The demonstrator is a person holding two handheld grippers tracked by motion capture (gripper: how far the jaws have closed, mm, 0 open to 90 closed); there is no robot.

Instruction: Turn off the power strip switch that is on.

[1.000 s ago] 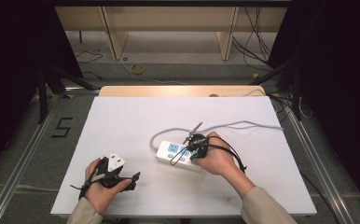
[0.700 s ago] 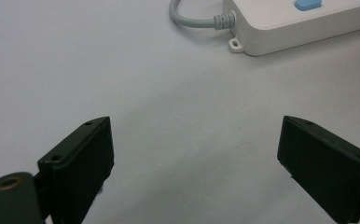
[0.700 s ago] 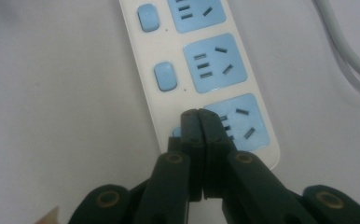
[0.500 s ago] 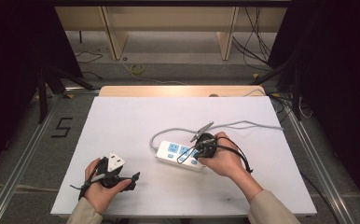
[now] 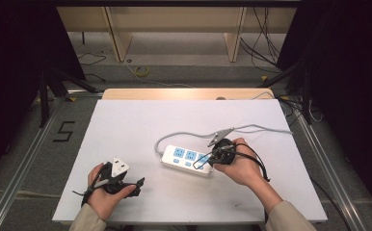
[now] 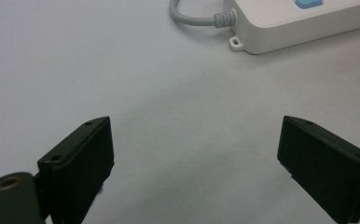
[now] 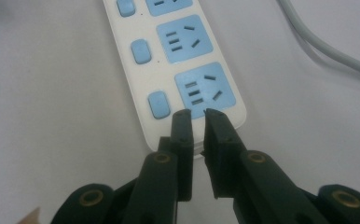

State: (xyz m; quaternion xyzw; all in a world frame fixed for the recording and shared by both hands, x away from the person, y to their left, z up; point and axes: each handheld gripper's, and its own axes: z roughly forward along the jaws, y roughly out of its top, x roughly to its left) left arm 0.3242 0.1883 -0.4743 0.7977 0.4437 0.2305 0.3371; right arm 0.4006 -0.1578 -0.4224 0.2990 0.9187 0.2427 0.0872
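**Right tongs over the end of the power strip, jaws slightly parted**

High view: The power strip lies flat near the middle of the white tabletop, its grey cable looping off the left end and running back to the right edge. The right tongs sit at the strip's right end, held by the right hand. The left tongs rest near the front left of the tabletop, well apart from the strip.

Left gripper view: The jaws stand wide apart with nothing between them. The strip's cable end lies ahead, out of reach.

Right gripper view: The right tongs hover over the last socket, beside its blue switch. The jaws have just been opening; a narrow gap separates them and nothing is clamped.

Procedure, as judged: the step in hand appears to be working the end of the strip. Keep the tips centred on the target. Approach slowly from above. If the strip slides, steady its cable end with the left tongs
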